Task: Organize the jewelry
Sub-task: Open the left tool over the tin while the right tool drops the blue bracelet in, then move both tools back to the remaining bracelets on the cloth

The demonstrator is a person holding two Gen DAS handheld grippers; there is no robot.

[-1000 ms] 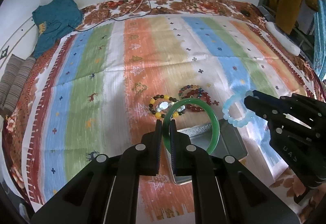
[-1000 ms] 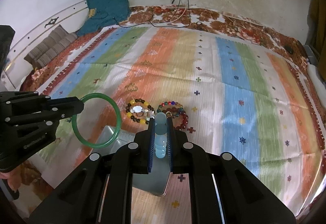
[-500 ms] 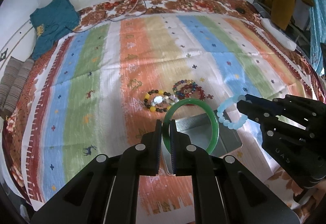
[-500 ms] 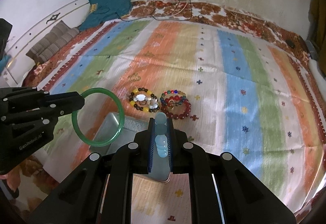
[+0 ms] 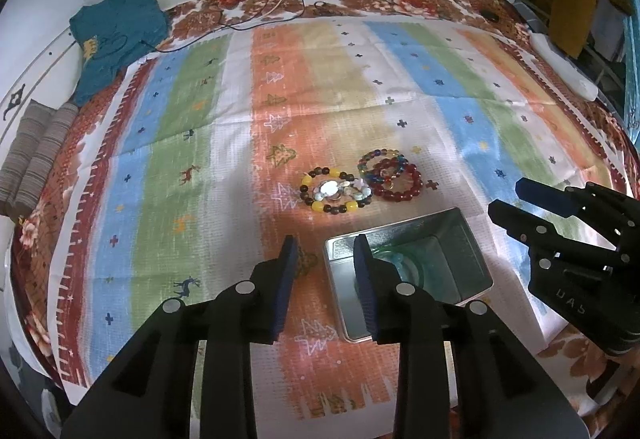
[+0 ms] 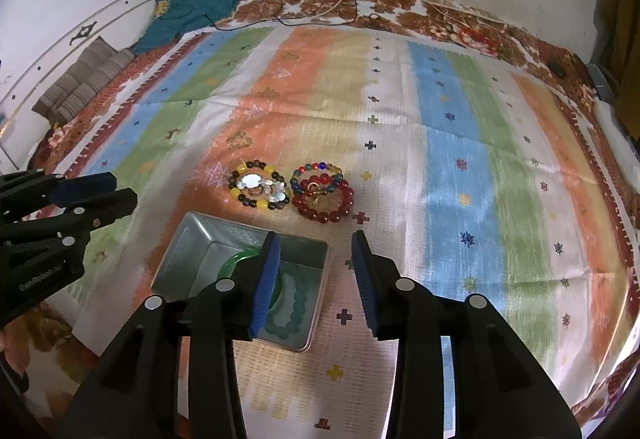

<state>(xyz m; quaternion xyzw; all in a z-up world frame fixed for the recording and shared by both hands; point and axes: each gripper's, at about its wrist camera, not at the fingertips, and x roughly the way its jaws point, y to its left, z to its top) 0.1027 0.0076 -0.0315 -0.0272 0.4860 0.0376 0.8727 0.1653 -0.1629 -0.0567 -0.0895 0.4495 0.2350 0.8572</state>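
The tin (image 6: 192, 239) holds my bangle (image 6: 236, 262) and bead bracelet (image 6: 296, 303), partly hidden by fingers. Both my tongs, left (image 5: 325, 251) and right (image 6: 315, 251), have just opened and grip nothing.

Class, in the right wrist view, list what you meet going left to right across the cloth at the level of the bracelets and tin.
Left gripper → metal tin → yellow-and-brown bead bracelet → red bead bracelet.

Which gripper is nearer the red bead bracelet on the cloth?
Right. The right gripper hangs open just short of the red bead bracelet, above the tin. The left gripper sits farther off, open, toward the tin's other side.
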